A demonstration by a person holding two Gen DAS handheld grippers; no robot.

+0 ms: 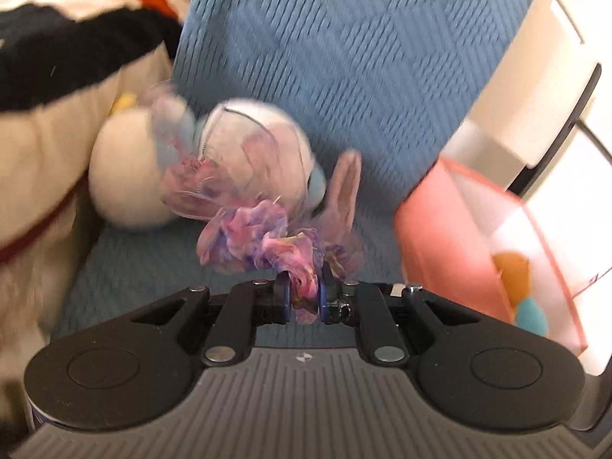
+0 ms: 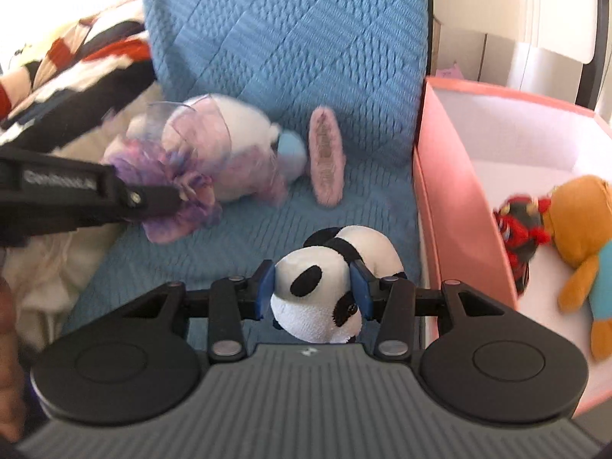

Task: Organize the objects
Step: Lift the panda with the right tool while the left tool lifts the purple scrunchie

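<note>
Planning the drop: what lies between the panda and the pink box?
Nothing: in the right wrist view only bare blue cover separates the panda from the pink box.

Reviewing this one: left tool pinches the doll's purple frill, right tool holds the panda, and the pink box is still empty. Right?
Not quite: the pink box already holds an orange plush and a red-and-black toy, as the right wrist view shows. The rest stands.

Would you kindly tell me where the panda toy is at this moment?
In the right wrist view the panda toy sits low at centre, clamped in the right claw above the blue bedspread, just left of the pink box.
</note>
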